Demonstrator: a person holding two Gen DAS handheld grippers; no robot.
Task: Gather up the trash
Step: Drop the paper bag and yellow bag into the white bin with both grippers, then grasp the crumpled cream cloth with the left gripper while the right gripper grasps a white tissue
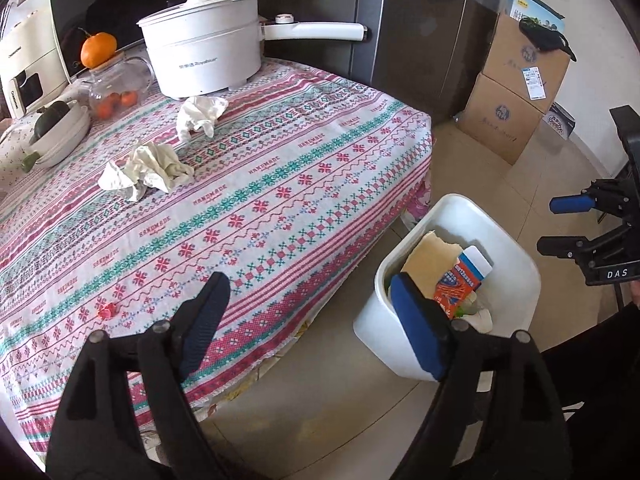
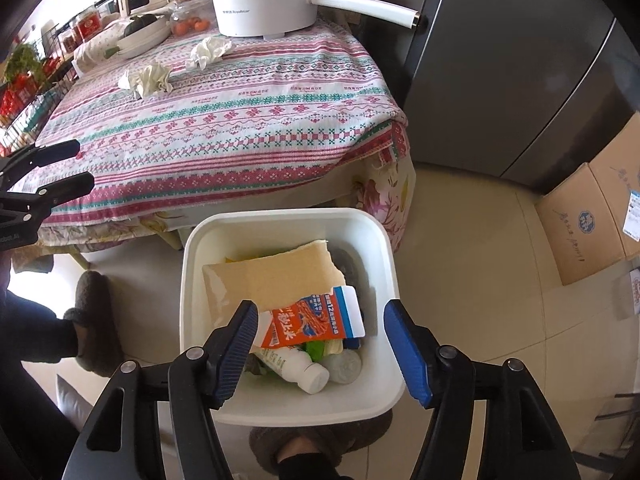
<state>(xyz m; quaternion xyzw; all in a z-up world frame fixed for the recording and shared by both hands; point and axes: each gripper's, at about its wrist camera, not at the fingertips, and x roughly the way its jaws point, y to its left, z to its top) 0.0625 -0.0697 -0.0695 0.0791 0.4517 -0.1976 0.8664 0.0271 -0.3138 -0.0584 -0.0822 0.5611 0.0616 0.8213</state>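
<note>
The right gripper hangs over the white bin on the floor, pointing steeply down into it, with its jaws spread wide and nothing between the blue pads. Directly below the gap lies an orange and blue carton, loose on top of the other rubbish and not pinched; the left pad's tip overlaps one corner of it in the right wrist view, though whether it touches cannot be told. Under the carton sit a tan sheet of cardboard, a white bottle on its side and a round white lid. The left gripper is also wide open and empty, held above the table's near edge, one finger over the patterned cloth and the other over the bin's rim. In the left wrist view the right gripper shows at the right edge, jaws apart. Two crumpled tissues remain on the cloth, well apart from both grippers: one toward the middle, the other just in front of the white pot. The bin stands just beside the table corner, near a dark fridge. A slippered foot stands to the bin's left.
</note>
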